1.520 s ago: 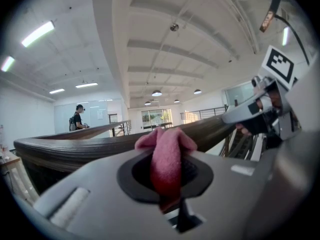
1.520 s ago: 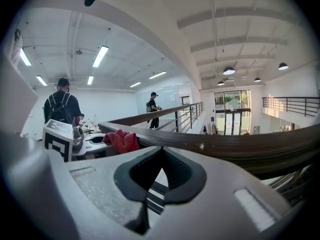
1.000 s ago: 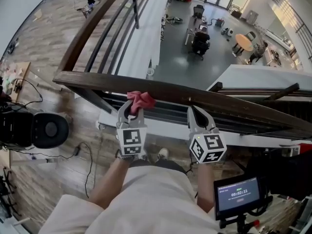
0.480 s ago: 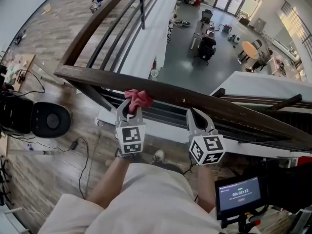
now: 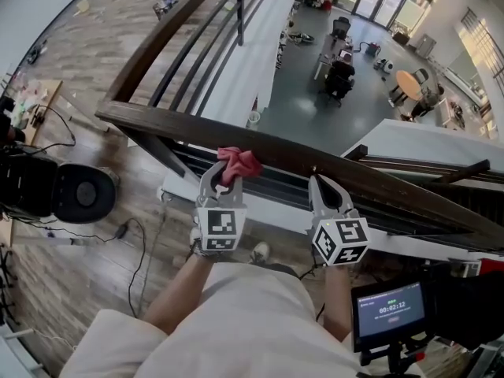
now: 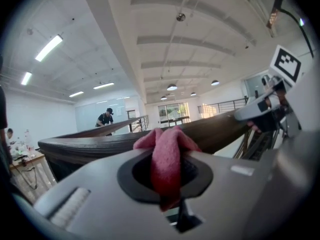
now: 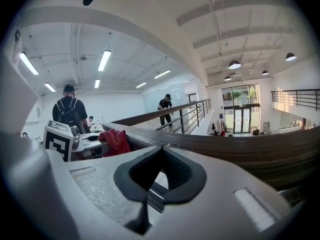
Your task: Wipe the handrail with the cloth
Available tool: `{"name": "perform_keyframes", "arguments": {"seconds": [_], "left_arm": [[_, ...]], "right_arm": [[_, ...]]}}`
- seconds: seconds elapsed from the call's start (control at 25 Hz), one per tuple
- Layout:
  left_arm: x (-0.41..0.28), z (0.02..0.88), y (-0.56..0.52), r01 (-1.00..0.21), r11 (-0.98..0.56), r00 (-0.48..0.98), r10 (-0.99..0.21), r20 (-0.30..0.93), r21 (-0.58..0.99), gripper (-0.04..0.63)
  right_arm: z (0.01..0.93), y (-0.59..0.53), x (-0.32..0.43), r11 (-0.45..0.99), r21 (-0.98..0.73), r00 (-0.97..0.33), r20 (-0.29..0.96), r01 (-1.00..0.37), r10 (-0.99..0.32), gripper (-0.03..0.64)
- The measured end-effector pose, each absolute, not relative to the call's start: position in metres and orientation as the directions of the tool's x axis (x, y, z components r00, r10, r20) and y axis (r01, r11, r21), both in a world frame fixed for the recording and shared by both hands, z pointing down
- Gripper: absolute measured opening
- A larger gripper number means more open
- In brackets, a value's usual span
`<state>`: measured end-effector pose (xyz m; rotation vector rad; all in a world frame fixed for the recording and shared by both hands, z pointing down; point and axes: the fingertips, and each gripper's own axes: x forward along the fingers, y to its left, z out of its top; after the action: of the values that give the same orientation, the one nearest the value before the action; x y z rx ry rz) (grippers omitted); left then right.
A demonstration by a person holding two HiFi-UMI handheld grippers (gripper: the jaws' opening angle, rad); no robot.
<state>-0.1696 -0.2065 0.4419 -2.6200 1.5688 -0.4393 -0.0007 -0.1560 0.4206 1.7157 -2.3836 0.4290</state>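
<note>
Both at handrail (image 5: pixel 394 189) edge: left hand-held gripper (image 5: pixel 223 181) clamped on cloth (image 5: pixel 239 162), right hand-held gripper (image 5: pixel 327 191) closed, empty; bare stretch rightward.

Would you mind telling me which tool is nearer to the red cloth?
Left. The left tool holds the cloth at the handrail; the empty right tool sits apart, further along the rail.

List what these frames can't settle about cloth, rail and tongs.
- Cloth to handrail contact: the head view shows only overlap, and in the left gripper view the left tongs hide the cloth's underside.
- Whether the right tongs touch the rail: head view too steep, and the gap is unclear in the right gripper view.
- Handrail's right end: cut off by the head view's edge.
- Dust on the rail: too small.
</note>
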Motion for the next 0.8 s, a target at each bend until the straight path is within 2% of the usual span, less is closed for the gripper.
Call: {"name": "perform_keyframes", "arguments": {"seconds": [0.28,0.8], "left_arm": [[-0.167,0.445,-0.209,-0.814,-0.552,0.519,-0.831,0.198,-0.181,0.040],[-0.204,0.449,-0.223,-0.809,-0.565,0.535,-0.822,0.195,-0.161,0.040]], "right_arm": [[0.425,-0.165,-0.017,0.252,-0.132,-0.281,0.307,-0.959,-0.909,0.003],[0.427,-0.167,-0.055,0.231,-0.124,-0.259,0.316,-0.965,-0.913,0.003]]}}
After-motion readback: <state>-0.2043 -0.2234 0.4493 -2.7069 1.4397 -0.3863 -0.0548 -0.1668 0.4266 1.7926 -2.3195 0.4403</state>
